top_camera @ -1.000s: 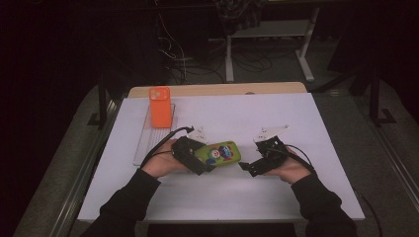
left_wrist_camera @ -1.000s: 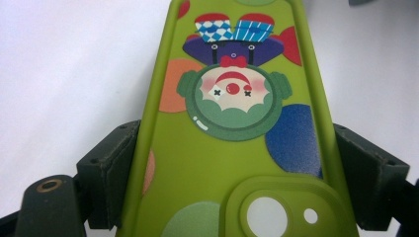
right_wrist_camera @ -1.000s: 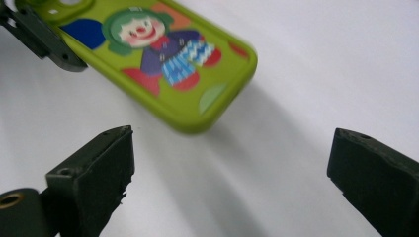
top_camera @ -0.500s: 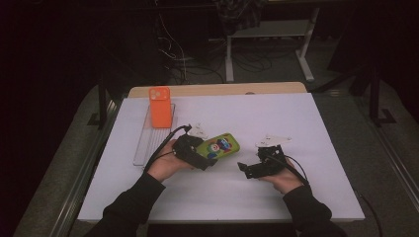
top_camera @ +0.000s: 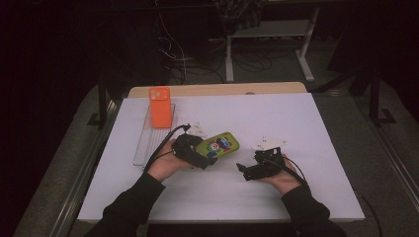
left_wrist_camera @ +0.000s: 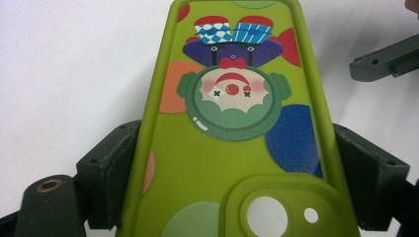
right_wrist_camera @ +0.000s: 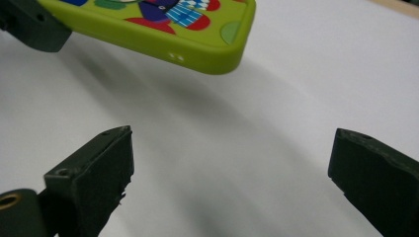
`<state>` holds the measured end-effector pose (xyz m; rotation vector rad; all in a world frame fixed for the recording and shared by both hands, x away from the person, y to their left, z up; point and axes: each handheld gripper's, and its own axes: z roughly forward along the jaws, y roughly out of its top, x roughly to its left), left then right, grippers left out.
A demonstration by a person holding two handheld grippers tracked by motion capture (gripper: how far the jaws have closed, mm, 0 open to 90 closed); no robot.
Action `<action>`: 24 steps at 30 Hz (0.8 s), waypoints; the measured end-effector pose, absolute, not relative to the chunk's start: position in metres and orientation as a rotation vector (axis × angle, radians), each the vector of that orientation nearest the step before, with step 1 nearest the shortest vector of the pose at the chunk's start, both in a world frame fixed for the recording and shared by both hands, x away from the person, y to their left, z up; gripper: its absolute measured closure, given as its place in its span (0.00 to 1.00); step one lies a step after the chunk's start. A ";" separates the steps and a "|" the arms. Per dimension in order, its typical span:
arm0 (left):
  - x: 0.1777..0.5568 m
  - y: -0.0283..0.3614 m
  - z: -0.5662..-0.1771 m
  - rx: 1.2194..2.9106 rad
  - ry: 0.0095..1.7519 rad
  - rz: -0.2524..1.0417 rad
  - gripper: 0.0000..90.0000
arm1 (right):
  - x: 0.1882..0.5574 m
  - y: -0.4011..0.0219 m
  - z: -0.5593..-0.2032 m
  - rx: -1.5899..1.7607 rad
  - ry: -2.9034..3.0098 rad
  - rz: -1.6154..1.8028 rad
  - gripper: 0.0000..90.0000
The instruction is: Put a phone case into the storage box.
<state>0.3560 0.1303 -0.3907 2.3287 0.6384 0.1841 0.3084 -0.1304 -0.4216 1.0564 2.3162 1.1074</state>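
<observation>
Pinching the long edges of a green phone case (left_wrist_camera: 232, 143), the left gripper's (top_camera: 197, 157) fingers (left_wrist_camera: 106, 173) press on its two sides near the camera cut-out, which sits at the bottom of the left gripper view; the printed clown figure runs up the middle of that frame. In the high view the case juts up and right from those fingers, just left of the frame's centre, and the shadow under it in the right gripper view suggests it is lifted clear of the white worktop (top_camera: 306, 123).

Across a small gap, at lower centre-right of the high view, the right gripper (top_camera: 253, 170) points toward the case with its fingers (right_wrist_camera: 96, 168) spread wide and nothing between them. From its own camera the free end of the case hangs at the upper left, well above the two dark pads.

Farther out, an orange phone (top_camera: 160, 107) stands on a clear tray (top_camera: 143, 148) at the upper left of the worktop, and small white scraps (top_camera: 267, 143) lie near each gripper.

The step in hand looks like a handover or a two-handed hold of the case. To do it well, the left side should hold level and steady while the right rises to the height of the free end, squares its fingers to the long edges rather than the printed face, and closes only once both pads bracket the rim. The case is soft, so a light squeeze should do; a hard one may bow it.
</observation>
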 end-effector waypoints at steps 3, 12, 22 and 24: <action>0.356 0.130 -0.392 2.328 0.644 0.178 0.17 | 0.306 -0.127 -0.422 0.983 2.321 1.063 0.03; 0.356 0.129 -0.392 2.326 0.636 0.174 0.17 | 0.300 -0.120 -0.422 0.791 2.291 0.906 0.03; 0.356 0.128 -0.394 2.323 0.643 0.167 0.17 | 0.295 -0.116 -0.421 0.591 2.209 0.800 0.03; 0.355 0.128 -0.394 2.318 0.647 0.166 0.17 | 0.293 -0.116 -0.421 0.524 2.189 0.760 0.03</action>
